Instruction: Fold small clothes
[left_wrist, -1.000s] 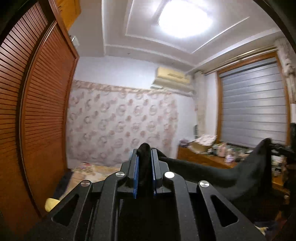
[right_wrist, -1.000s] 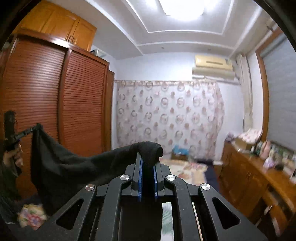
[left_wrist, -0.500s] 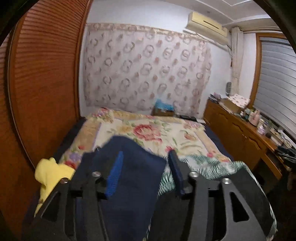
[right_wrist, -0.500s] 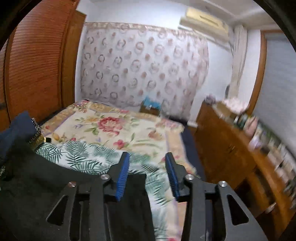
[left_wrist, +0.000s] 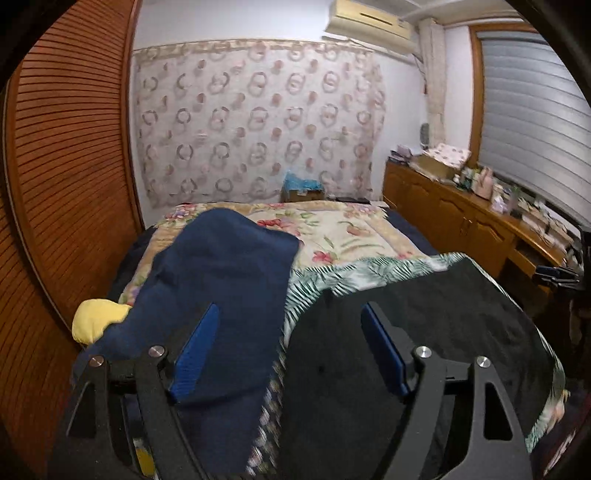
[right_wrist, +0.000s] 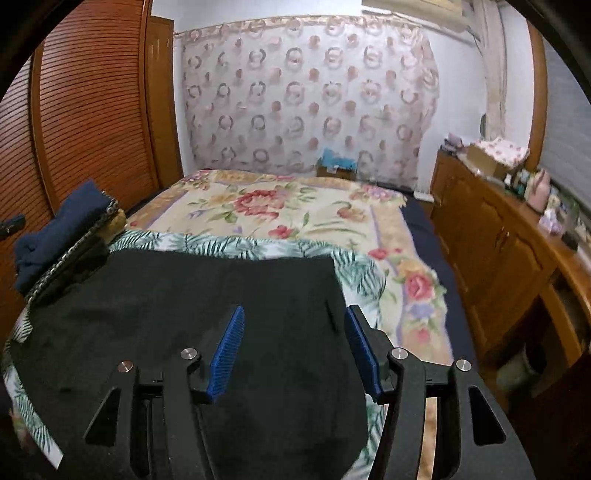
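A black garment (right_wrist: 207, 302) lies spread flat on a palm-leaf cloth (right_wrist: 255, 245) at the near end of the bed; it also shows in the left wrist view (left_wrist: 436, 325). My left gripper (left_wrist: 288, 332) is open and empty, above the garment's left edge and a navy blue garment (left_wrist: 221, 280). My right gripper (right_wrist: 293, 332) is open and empty, over the black garment's right part. The navy garment shows at the left in the right wrist view (right_wrist: 59, 229).
A floral bedspread (right_wrist: 280, 210) covers the bed. A yellow item (left_wrist: 96, 319) lies at the bed's left edge by the slatted wooden wardrobe (left_wrist: 66, 166). A wooden dresser (right_wrist: 498, 236) with clutter runs along the right. A small box (left_wrist: 301, 188) stands at the bed's far end.
Both grippers were shut on the black garment, holding it up stretched between them. They lowered it onto the bed, let go and opened; the jaws are now wider than half a second ago.
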